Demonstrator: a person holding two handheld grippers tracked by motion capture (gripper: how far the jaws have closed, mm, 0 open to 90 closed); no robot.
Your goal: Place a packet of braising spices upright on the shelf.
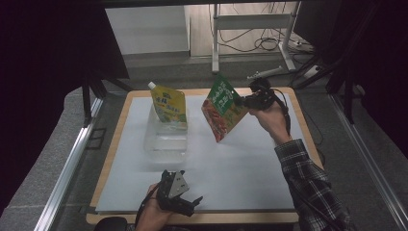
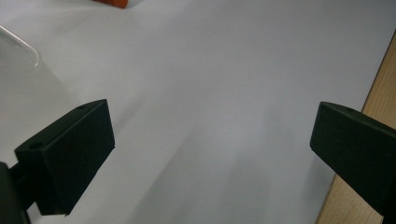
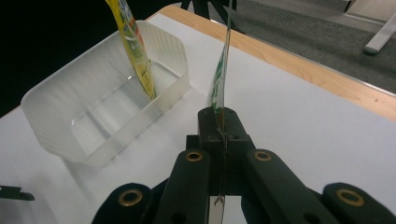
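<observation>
Green-and-red flat foil pouch point(image 1: 223, 111) is hanging at upper centre, right gripper point(image 1: 244, 100) fingers clamping its top edge; light, floppy, slippery, so gripping the sealed rim seems safest. Left gripper point(image 1: 185, 199) fingers are resting apart.

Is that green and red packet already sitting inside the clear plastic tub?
No: the green and red packet hangs in the air from the right hand-held gripper, beside the clear tub, which holds the yellow pouch.
</observation>
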